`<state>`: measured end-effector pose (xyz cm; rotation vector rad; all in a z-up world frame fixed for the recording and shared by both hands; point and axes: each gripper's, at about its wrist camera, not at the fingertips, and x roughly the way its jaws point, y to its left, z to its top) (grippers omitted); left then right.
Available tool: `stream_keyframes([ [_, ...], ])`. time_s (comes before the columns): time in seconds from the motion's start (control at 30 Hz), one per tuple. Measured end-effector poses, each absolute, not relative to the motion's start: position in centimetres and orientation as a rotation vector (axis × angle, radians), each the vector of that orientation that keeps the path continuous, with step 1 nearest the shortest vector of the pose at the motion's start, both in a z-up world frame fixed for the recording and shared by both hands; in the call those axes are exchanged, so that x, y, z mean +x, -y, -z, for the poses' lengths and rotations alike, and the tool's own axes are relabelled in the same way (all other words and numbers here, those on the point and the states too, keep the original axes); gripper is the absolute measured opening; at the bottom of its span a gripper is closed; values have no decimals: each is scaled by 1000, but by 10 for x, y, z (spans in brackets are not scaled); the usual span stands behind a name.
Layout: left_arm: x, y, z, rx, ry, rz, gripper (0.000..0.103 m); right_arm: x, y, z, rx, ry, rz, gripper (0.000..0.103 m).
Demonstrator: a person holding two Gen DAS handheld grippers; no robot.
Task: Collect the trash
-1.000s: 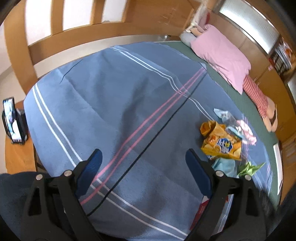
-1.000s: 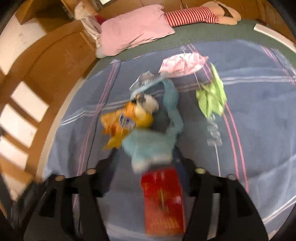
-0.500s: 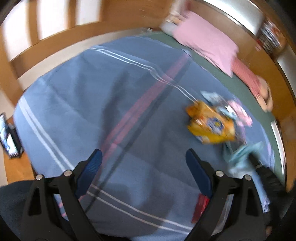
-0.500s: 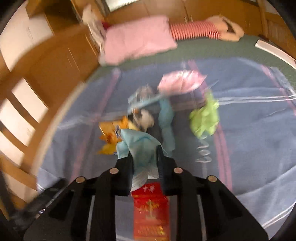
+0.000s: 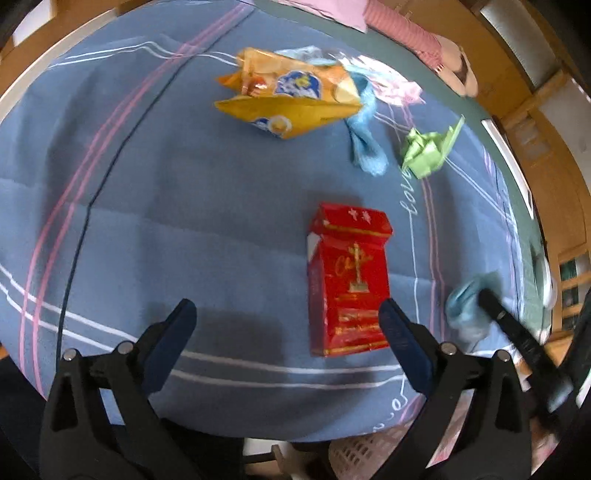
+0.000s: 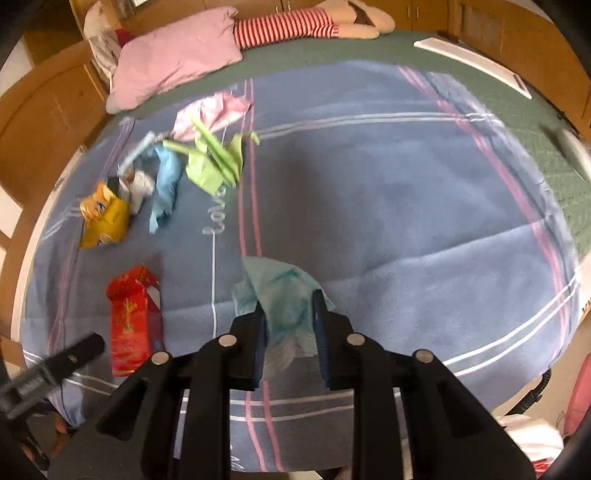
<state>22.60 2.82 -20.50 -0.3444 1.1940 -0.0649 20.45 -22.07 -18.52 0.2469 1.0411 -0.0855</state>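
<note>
Red carton flat on blue blanket, partly between left gripper jaws, opening wide, touching nothing; best centred before closing. Right gripper clamped on pale blue tissue, lifted clear

I see a bed spread with a blue blanket crossed by pink, white and dark stripes, lying over a green cover. At the head lies a pink pillow, and beside it a soft doll in red-and-white stripes. A wooden bed frame curves along the left edge in the right camera, with pale wall showing between its slats. Wooden cabinets line the far side. In the left camera, I make out a bright window behind more wooden furniture; daylight falls softly across the blanket.
</note>
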Motion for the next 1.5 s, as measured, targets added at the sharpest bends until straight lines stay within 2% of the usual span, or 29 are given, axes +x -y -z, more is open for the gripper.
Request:
stream_keyframes([
  [0.23,223,-59,204,-505,-1151,-31,98,221,167,201,204,-1086,-39,24],
  [0.47,225,-88,204,-632,-1104,-137,98,212,121,193,285,-1109,-279,24],
  [0.67,233,-74,209,-581,-1136,-86,98,202,140,159,146,-998,-139,24],
  [0.87,237,-55,216,-535,-1185,-31,98,196,172,160,43,-1024,24,24],
  [0.9,237,-52,215,-519,-1183,-22,98,197,176,165,44,-1041,35,25],
  [0.97,238,-42,214,-465,-1189,13,98,199,183,170,63,-1048,55,42],
  [1.03,239,-31,213,-397,-1197,26,98,195,195,170,113,-1030,80,52],
  [1.07,239,-27,213,-360,-1196,17,98,193,200,171,144,-1027,78,54],
  [1.5,246,6,218,-63,-1154,47,98,160,247,162,363,-1008,98,55],
])
